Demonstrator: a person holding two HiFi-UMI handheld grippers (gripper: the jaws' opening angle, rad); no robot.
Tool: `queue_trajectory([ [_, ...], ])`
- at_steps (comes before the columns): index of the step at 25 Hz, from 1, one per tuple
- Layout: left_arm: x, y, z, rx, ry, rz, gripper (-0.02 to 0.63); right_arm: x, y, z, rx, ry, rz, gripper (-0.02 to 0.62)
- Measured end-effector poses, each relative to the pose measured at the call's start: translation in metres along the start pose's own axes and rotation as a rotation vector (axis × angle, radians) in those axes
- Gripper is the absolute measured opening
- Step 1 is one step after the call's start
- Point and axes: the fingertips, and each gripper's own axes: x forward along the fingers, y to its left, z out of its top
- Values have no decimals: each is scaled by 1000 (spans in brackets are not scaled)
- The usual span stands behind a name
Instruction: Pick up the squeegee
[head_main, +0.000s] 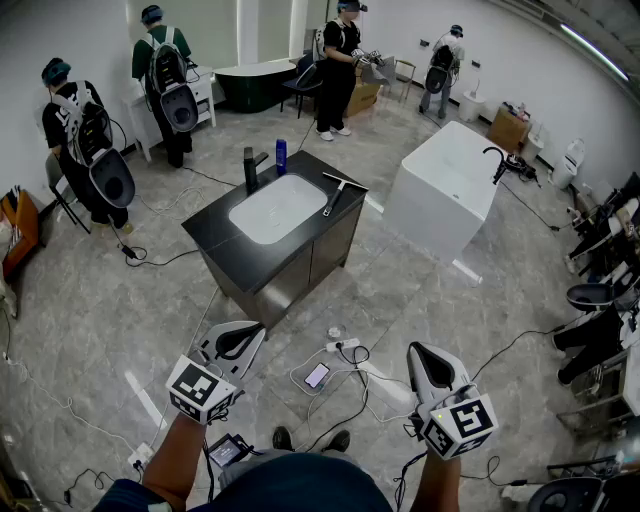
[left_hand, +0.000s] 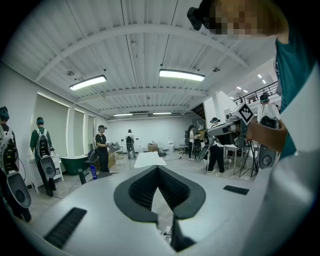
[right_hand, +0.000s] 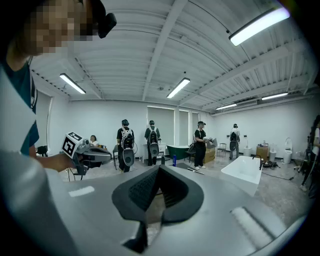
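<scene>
The squeegee (head_main: 335, 193), a black handle with a pale blade bar, lies on the black vanity counter (head_main: 225, 240) at the right rim of the white basin (head_main: 277, 207). In the right gripper view the squeegee (right_hand: 194, 169) shows small and far off on that counter. Both grippers are held low and near me, well short of the counter. My left gripper (head_main: 250, 331) is shut with nothing between its pads, and its tips meet in the left gripper view (left_hand: 159, 167). My right gripper (head_main: 418, 352) is also shut and empty, tips together (right_hand: 159, 168).
A black faucet (head_main: 250, 168) and a blue bottle (head_main: 281, 156) stand at the counter's back. A white bathtub (head_main: 450, 180) sits to the right. Cables, a power strip (head_main: 342, 345) and a phone (head_main: 317, 375) lie on the floor between me and the counter. Several people stand along the far walls.
</scene>
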Motion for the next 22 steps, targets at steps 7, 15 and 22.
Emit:
queue_trajectory([
  [7,-8,5,0,-1,0,-8,6,0,9,2,5,3,-13,8],
  [15,-11,17,-12,-5,-2,-28,6,10,13,-5,34,-13,-60,8],
  [22,-20,30,-12,-9,-19,-37,6,15,25,10,61,-64,-72,9],
])
